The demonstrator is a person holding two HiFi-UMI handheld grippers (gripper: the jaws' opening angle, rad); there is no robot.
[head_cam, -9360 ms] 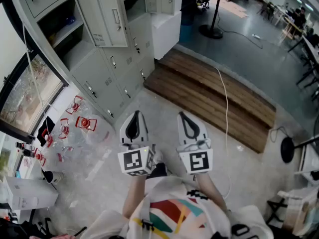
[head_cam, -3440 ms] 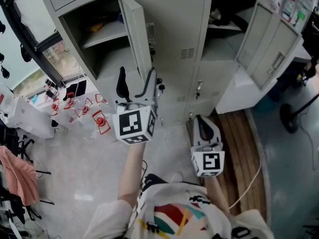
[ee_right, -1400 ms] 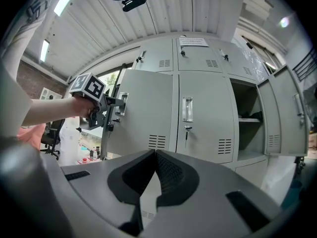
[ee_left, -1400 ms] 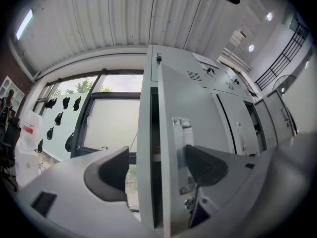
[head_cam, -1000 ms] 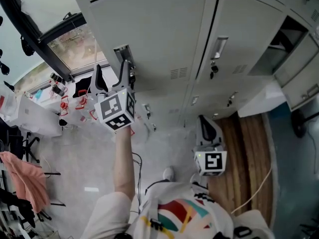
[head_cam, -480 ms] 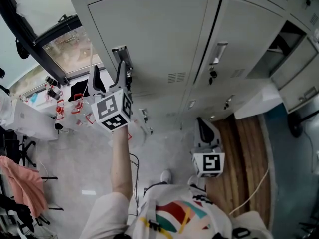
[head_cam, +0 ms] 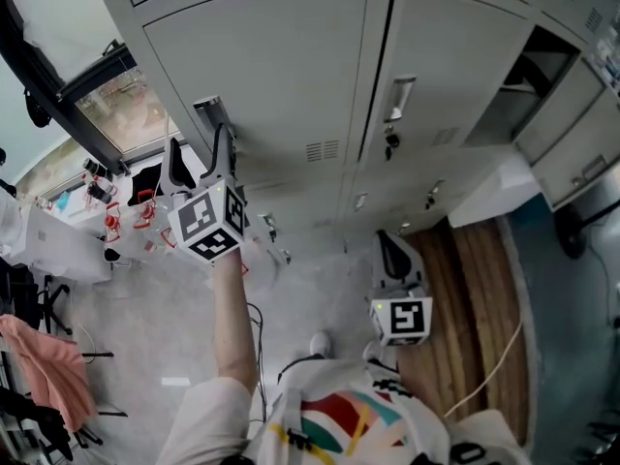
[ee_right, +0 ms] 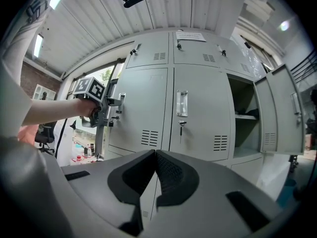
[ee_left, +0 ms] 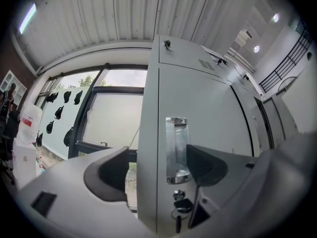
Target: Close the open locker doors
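1. My left gripper (head_cam: 198, 145) is up at the left locker door (head_cam: 262, 76). Its jaws are spread, with the door's outer edge and the upright chrome handle (ee_left: 177, 150) between them. One jaw is out past the cabinet's side and the other lies against the door face beside the handle. The jaws pinch nothing. This door looks flush with its frame, so I judge it done.
2. My right gripper (ee_right: 154, 175) hangs low with its jaws pressed together and nothing between them.
3. The next move turns on the open door (ee_right: 280, 110) at the right of the right gripper view. It is swung out beside its open compartment (ee_right: 242, 108). Its long axis is vertical, and it lies up and to the right of my right gripper, past the closed middle door (ee_right: 200, 113).
4. My right gripper is much the nearer one. My left is well apart from that door, at the other end of the bank. I judge the push should go on the panel's free side, sweeping it back toward the compartment.
5. Underfoot is a pale floor (head_cam: 145, 327). A wooden platform (head_cam: 484, 298) sits at lower right below that door, so I'll likely have to step onto it. A window (head_cam: 116, 105) stands at upper left.
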